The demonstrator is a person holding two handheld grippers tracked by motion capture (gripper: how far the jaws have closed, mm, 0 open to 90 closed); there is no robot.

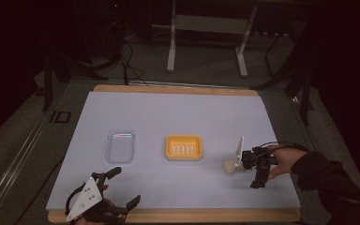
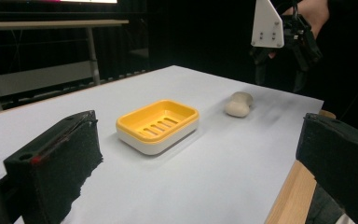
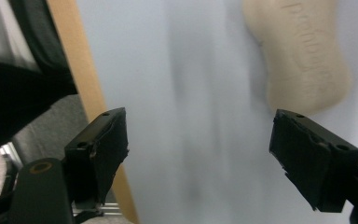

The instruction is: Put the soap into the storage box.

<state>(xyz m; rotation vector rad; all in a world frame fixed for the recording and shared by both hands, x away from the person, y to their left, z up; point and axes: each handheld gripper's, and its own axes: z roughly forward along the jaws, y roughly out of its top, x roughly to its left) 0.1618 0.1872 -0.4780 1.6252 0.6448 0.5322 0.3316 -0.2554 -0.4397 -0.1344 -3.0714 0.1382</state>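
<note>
A beige bar of soap (image 1: 229, 165) lies on the white mat, right of a yellow soap dish (image 1: 183, 147) with a white base. My right gripper (image 1: 253, 169) hangs just right of the soap, pointing down, open and holding nothing. In the right gripper view the soap (image 3: 303, 56) lies beyond the right jaw, outside the gap of the gripper (image 3: 198, 140). My left gripper (image 1: 124, 187) rests open at the front left edge. Its view looks between its wide-apart jaws (image 2: 200, 140) at the dish (image 2: 158, 125), the soap (image 2: 238, 103) and the right gripper (image 2: 282, 74) above it.
A clear plastic lid or tray (image 1: 120, 145) lies left of the dish. The white mat (image 1: 168, 112) covers a wooden board whose edge (image 1: 178, 216) shows along the front. Table legs (image 1: 171, 51) and cables stand on the dark floor behind.
</note>
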